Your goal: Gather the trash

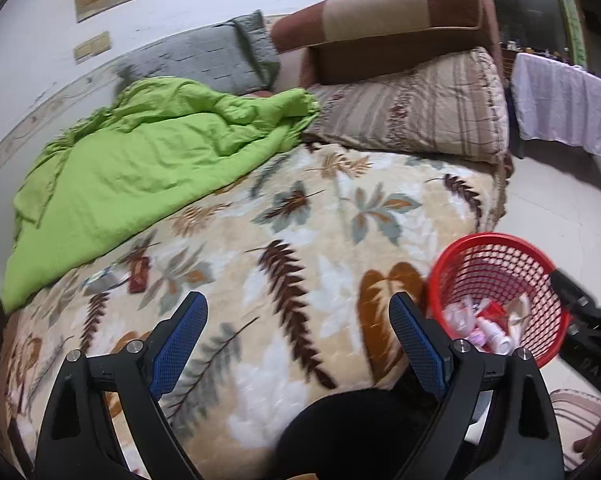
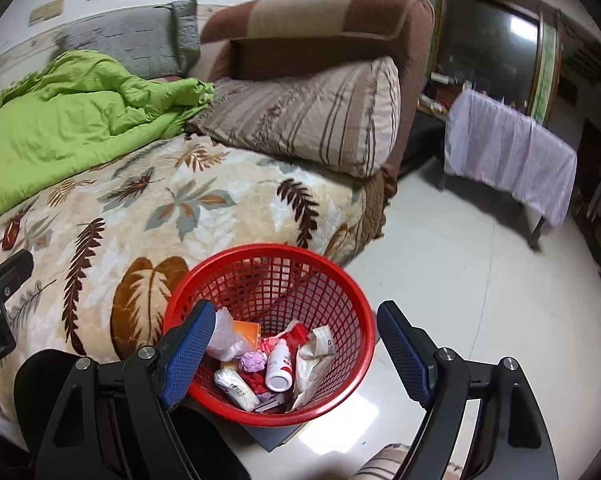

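We hang over a bed (image 1: 300, 248) spread with a leaf-print blanket (image 2: 172, 208), whose near edge drops to pale floor (image 2: 460, 280) on the right. That floor lies open as far as a cloth-draped counter (image 2: 508, 152) well apart by the far wall. At the head of the bed a brown headboard (image 1: 400, 12) backs a striped pillow (image 1: 412, 112) and a grey pillow (image 1: 204, 56); a crumpled green quilt (image 1: 132, 160) covers the left side, against the wall.

A red mesh basket (image 2: 268, 256) stands on the floor, touching the bed's near corner. Our right claw (image 2: 296, 354) hovers above it, blue pads spread wide and grasping nothing: the left finger (image 2: 188, 352) overlaps the basket's rim in our view, the right finger (image 2: 404, 354) sits outside it over the floor. Our left claw (image 1: 298, 344) is likewise released and empty over the blanket, with the basket (image 1: 496, 252) just beside its right finger.

The collected trash fills the basket's bottom: a crumpled plastic bag (image 2: 226, 336), a torn white wrapper (image 2: 312, 356), a white bottle (image 2: 279, 368), a rolled white packet (image 2: 236, 390), an orange box (image 2: 246, 332), and a small purple wad (image 2: 252, 361). A small brown-red piece (image 1: 138, 274), too blurred to name, lies on the blanket near the quilt's edge.
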